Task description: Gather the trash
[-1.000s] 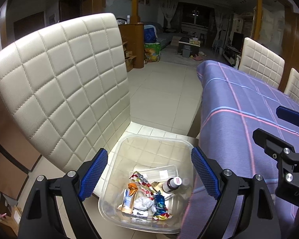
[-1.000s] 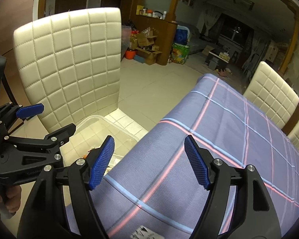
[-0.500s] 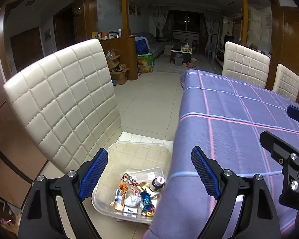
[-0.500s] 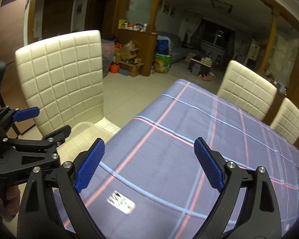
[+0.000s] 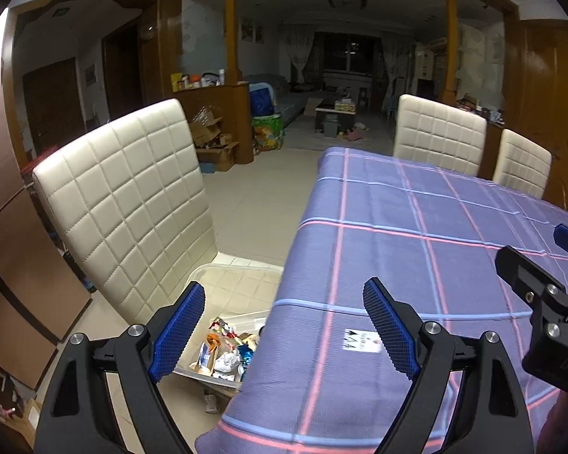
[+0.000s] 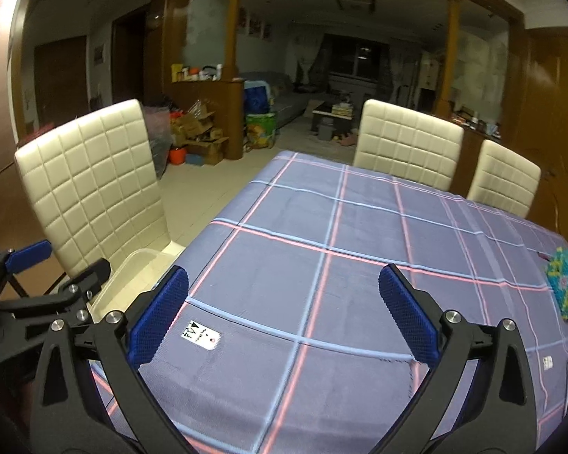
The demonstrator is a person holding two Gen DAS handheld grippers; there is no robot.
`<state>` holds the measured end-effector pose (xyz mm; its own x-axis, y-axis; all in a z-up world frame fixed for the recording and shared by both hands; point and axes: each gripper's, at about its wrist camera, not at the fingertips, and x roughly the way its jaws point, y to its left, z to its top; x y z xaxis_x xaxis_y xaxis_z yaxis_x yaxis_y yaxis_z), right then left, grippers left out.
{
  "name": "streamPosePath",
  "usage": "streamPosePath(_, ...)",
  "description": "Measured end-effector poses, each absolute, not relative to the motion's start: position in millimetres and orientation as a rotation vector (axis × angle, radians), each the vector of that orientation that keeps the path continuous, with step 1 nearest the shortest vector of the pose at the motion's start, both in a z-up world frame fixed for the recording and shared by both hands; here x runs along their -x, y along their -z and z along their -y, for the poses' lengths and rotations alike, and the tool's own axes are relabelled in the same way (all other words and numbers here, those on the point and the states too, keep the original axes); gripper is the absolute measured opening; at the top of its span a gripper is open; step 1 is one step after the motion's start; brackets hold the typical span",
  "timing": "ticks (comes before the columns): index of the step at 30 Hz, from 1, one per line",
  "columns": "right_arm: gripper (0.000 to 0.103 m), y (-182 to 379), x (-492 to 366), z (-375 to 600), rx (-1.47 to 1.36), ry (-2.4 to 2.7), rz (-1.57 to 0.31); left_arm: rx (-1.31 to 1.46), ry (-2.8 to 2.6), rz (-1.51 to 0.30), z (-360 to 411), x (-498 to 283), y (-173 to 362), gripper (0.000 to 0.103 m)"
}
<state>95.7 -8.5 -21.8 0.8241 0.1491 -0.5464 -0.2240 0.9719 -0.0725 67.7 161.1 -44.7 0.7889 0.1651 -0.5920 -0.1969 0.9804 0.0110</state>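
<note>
**Back at the table for more trash**

Left wrist view: left gripper [image 5: 284, 321] spread wide, nothing in it. Clear bin [image 5: 223, 325] of wrappers at 7 o'clock on the floor, tucked between the white chair [image 5: 128, 204] and the tablecloth [image 5: 416, 249]. White slip [image 5: 361, 340] lying just ahead.

Right wrist view: right gripper [image 6: 284, 314] just been opening, now wide apart and empty. Same white slip [image 6: 200, 335] at 8 o'clock, close by. Patterned box [image 6: 566, 289] far off at 3 o'clock, probably not trash. Best approach: go low and flat on that slip, pinch one edge, avoid snagging the cloth.
</note>
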Motion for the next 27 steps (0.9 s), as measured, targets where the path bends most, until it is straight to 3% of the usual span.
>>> streamPosePath(27,0.099,2.5,-45.7,65.8,0.096,-0.077,-0.488,-0.008,-0.104,-0.567,-103.3,-35.2,22.8,0.084)
